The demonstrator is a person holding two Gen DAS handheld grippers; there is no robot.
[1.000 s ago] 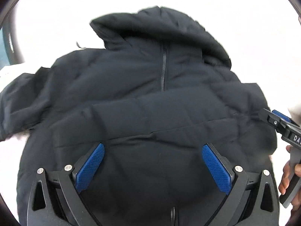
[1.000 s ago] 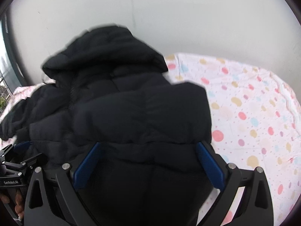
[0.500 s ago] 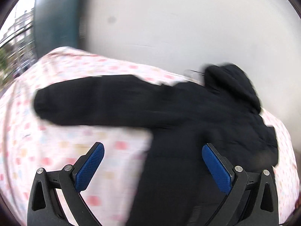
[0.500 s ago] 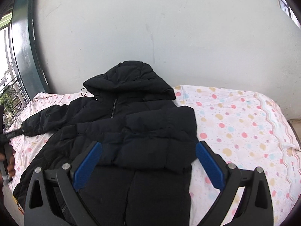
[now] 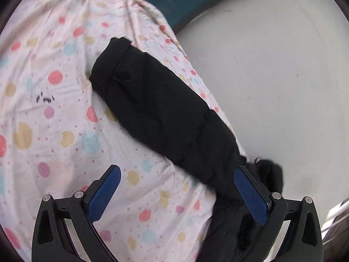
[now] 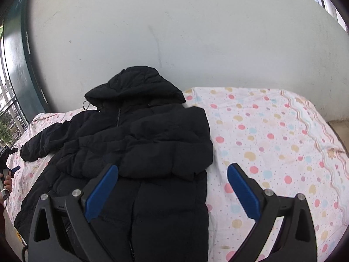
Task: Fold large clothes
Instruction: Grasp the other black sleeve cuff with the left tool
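Jacket (image 6: 139, 148): black, hooded, lying flat on dotted bedsheet (image 6: 272, 135), hood toward 12 o'clock.
Sleeve (image 5: 157, 109): stretched toward 11 o'clock.
Left gripper (image 5: 177, 194): spread wide, holding nothing.
Right gripper (image 6: 173, 191): spread wide, holding nothing.

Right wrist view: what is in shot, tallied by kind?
Black hooded jacket: 1
Polka-dot bedsheet: 1
Blue-padded grippers: 2, the right gripper open in front, the left gripper at the left edge
Total: 4
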